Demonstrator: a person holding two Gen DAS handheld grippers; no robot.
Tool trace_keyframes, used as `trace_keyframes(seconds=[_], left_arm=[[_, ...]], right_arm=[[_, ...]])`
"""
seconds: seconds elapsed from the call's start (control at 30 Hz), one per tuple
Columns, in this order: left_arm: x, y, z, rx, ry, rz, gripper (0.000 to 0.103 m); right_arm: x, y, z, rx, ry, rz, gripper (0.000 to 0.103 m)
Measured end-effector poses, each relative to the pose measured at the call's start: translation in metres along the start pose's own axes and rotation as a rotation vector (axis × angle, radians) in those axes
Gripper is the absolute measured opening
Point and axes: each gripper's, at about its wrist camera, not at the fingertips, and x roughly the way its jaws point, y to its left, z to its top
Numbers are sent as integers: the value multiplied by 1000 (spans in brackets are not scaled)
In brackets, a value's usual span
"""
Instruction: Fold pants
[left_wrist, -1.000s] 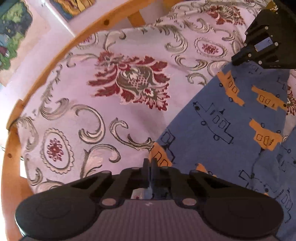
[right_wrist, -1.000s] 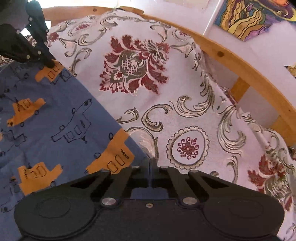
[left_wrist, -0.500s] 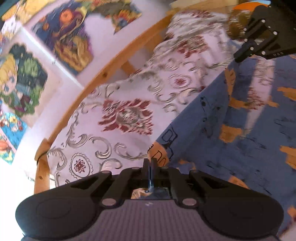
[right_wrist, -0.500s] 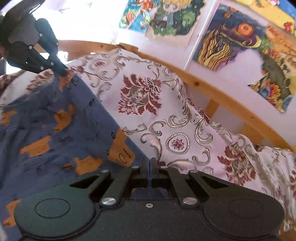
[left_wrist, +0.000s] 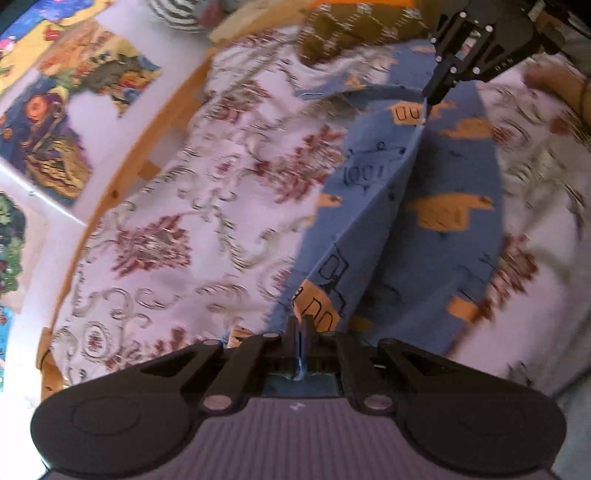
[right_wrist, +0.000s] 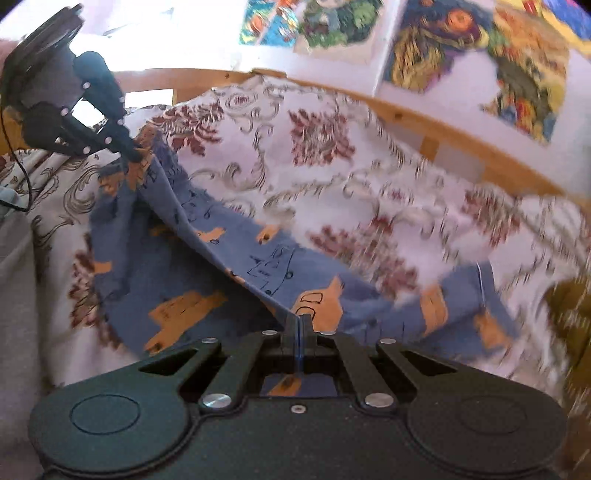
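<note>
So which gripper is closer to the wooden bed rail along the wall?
Hard to say. The left gripper and the right gripper each pinch the blue pants above the patterned cover, apparently at similar distances from the rail.

Both the left gripper (left_wrist: 300, 325) and right gripper (right_wrist: 298, 322) have lifted the pants (left_wrist: 436, 206) edge off the bed (left_wrist: 207, 206), raising a taut ridge.

no readable text, labels, brands or numbers in either view
</note>
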Motion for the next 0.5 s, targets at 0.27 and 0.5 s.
trace_keyframes(seconds=[0.27,0.5], left_arm=[[4,-5,-22,-38,69,-57,3],[7,-14,-34,-30,103,-109,20]], right_arm=[[-1,28,-14,-21,45,26,0],[4,31,-25,0,77,39,0]])
